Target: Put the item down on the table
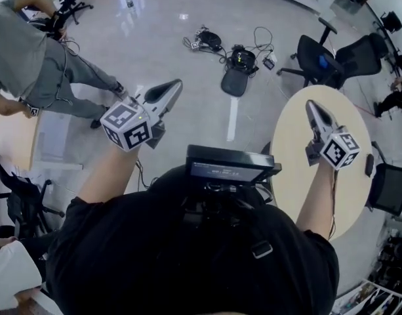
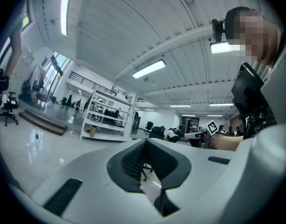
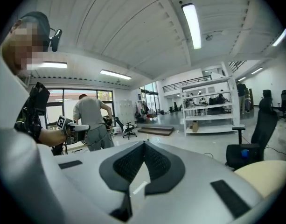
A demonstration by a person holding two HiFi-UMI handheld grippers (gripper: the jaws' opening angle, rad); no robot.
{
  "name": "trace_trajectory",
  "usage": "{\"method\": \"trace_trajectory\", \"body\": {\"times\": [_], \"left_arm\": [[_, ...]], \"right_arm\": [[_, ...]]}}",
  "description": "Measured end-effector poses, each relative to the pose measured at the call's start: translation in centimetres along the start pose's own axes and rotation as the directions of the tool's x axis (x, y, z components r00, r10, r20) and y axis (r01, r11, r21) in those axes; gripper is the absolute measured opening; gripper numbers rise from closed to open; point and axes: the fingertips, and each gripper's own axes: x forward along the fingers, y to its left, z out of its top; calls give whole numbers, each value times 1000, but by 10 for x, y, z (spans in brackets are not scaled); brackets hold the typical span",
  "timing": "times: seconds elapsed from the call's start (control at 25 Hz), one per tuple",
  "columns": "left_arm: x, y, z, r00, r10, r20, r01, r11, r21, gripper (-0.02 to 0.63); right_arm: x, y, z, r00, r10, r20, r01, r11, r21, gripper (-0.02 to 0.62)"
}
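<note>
— Grey floor lies under the left gripper, yes? How do its jaws stand?
— Together, tips meeting, nothing between them; it hangs roughly level over the floor.
— And the right gripper?
— Jaws also pressed together and empty, held above the round beige counter, pointing slightly downward.
— Where is the item?
— I cannot tell; no view shows it on the counter or in either gripper.
</note>
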Motion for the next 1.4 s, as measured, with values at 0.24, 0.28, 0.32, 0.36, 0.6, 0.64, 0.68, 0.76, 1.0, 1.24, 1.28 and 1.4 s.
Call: {"method": "trace_trajectory", "body": {"times": [0.24,0.28,0.32,0.36,0.6,0.64,0.68,0.76,1.0,1.24,1.28,1.4], "left_arm": [[-22,-10,29,985,131,113,-131,991,-10,2],[-23,-14,31,980,149,132,-148,989,-21,2],[-24,-18,31,976,163,148,-159,987,-33,2],[-24,-22,30,972,171,158,-166,985,-45,2],[-13,-36,28,970,172,171,-164,985,-55,2],[-12,-38,27,971,166,169,-161,986,-47,2],[-12,-40,27,973,162,165,-158,987,-37,2],[-16,-41,26,974,161,158,-159,987,-22,2],[-25,-34,28,972,168,164,-163,986,-45,2],[-24,-32,25,976,151,157,-147,988,-39,2],[-25,-32,25,977,149,155,-145,989,-41,2],[-28,-30,26,978,148,150,-141,989,-52,2]], "right_arm": [[18,32,23,979,202,28,-201,979,-8,5],[17,33,22,975,222,24,-222,975,-2,5],[16,32,21,971,237,18,-237,971,3,5],[15,29,20,969,248,12,-248,969,3,5],[9,15,13,965,264,3,-264,965,-3,5],[9,14,9,964,265,1,-265,964,-1,5],[9,13,6,964,265,0,-265,964,4,5],[10,17,2,964,266,1,-266,964,13,5],[16,27,1,961,277,-2,-277,961,-13,5],[12,25,1,965,261,2,-261,965,-9,5],[12,25,0,966,258,3,-258,966,-9,5],[13,30,-1,968,251,-1,-251,968,-7,5]]}}
